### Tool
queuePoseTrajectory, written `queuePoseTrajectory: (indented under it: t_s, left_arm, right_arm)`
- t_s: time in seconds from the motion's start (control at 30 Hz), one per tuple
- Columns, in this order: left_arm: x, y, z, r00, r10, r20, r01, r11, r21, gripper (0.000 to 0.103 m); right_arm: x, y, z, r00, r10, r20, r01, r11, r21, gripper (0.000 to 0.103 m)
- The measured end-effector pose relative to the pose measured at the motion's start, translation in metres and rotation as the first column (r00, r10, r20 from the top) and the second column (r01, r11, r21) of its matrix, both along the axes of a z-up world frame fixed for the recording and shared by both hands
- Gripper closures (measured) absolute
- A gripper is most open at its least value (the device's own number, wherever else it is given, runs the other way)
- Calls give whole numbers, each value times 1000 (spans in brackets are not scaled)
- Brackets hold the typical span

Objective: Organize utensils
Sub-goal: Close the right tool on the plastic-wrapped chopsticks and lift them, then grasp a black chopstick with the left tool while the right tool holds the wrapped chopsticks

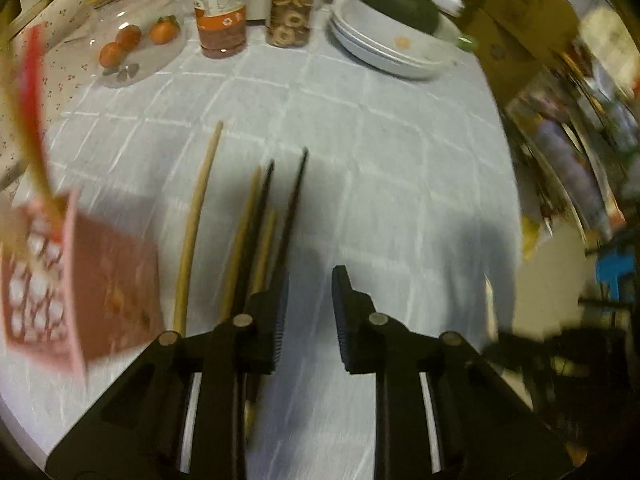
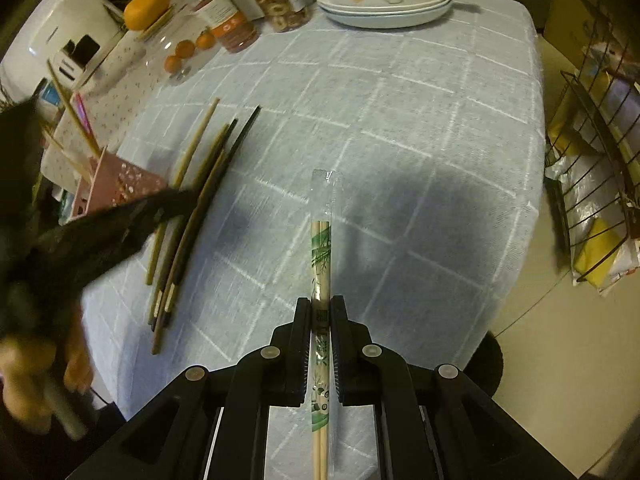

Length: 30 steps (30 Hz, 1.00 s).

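Jaws: right gripper (image 2: 320, 320) clamped on wrapped chopsticks (image 2: 321, 256) above desk (image 2: 400, 140); left gripper (image 1: 310, 280) jaws slightly apart, nothing between, just right of loose chopsticks (image 1: 256, 216) by pink holder (image 1: 80, 280).

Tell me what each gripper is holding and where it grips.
The right gripper clamps the wrapped chopstick pair partway along its length. The left gripper holds nothing.
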State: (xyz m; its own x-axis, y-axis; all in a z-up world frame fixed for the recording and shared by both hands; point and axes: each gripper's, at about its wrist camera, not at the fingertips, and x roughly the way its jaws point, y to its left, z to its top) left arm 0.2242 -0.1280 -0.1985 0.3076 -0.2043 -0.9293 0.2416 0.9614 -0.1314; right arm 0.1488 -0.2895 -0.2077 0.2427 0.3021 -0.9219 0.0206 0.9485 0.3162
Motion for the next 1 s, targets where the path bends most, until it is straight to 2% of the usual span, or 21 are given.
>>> queuePoseTrajectory:
  t_s: [0.13, 0.27, 0.4, 0.47, 0.53, 0.6, 0.73, 1.0]
  left_arm:
    - [21, -11, -10, 1000, 17, 17, -17, 1000, 23, 81]
    - [32, -22, -22, 1000, 5, 28, -8, 997, 79, 82]
    - [37, -24, -33, 1000, -8, 18, 5, 991, 135, 87]
    - [39, -26, -33, 1000, -13, 23, 9, 989, 150, 88]
    - [38, -26, -33, 1000, -15, 17, 12, 986, 164, 95]
    - [35, -25, -32, 1000, -10, 4, 10, 985, 171, 96]
    - [12, -22, -17, 998, -41, 54, 31, 984, 177, 96]
    - [-46, 1, 44, 979, -88, 182, 63, 989, 136, 97]
  right_arm:
    - [5, -11, 0, 1000, -17, 3, 17, 999, 32, 93]
    - [8, -17, -3, 1000, -27, 0, 27, 998, 48, 93]
    - [6, -21, -6, 999, -33, -6, 33, 998, 52, 93]
    - [7, -23, -7, 999, -36, -9, 36, 998, 50, 93]
    - [7, -24, -7, 999, -45, -12, 46, 998, 51, 93]
    - [7, -25, -5, 998, -56, -8, 56, 997, 51, 93]
    - [5, -23, 5, 998, -65, 17, 64, 995, 71, 93]
    - [-6, -15, 34, 993, -66, 97, 60, 996, 64, 93]
